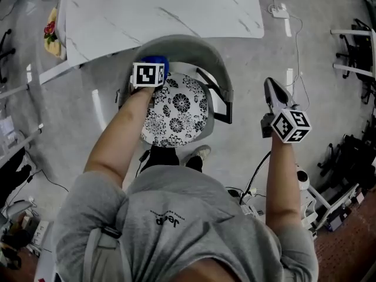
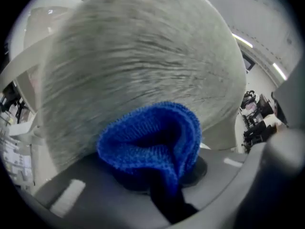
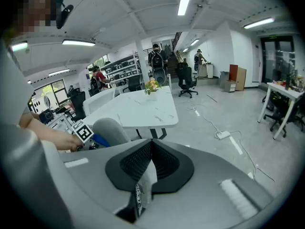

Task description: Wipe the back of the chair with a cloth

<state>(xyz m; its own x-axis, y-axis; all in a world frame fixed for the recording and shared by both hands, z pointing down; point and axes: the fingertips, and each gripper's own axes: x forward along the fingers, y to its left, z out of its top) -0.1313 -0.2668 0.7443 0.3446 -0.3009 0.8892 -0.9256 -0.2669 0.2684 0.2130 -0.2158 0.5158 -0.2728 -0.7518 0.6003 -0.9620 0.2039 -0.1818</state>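
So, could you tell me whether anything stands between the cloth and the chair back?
Nothing visible does. The cloth, held in the left claw, sits right against the grey chair back, and no object shows between them.

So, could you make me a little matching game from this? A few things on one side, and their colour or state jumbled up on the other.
Things:
1. cloth
2. seat cushion
3. table
4. right tongs

Descriptions:
A. white top with marble veins
B. black-and-white flower pattern
C. blue, pinched in the left tongs against the grey chair back
D. closed, held out to the side of the chair

Pairs: 1-C, 2-B, 3-A, 4-D.
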